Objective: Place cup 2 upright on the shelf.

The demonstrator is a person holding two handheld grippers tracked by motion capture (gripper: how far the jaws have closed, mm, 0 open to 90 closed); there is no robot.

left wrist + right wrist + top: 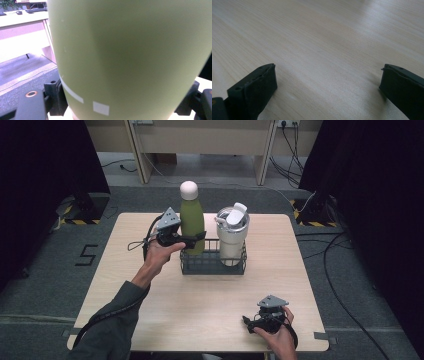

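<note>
A green bottle (192, 220) with a pale round cap stands upright in the left half of a dark wire basket (212, 263) at the table's middle back. My left gripper (192, 239) is shut on the green bottle's lower body, coming from the left. In the left gripper view the green bottle (130, 55) sits between the two black jaws, very close to the camera. A white tumbler (232, 236) with a flip lid stands in the basket's right half. My right gripper (248, 322) rests near the front right edge, its jaws open over bare wood (324, 45).
The light wooden table (200, 310) has free room in front of the basket and along its left side. Cables and taped floor marks lie on the grey carpet beyond the table; desk legs stand at the back.
</note>
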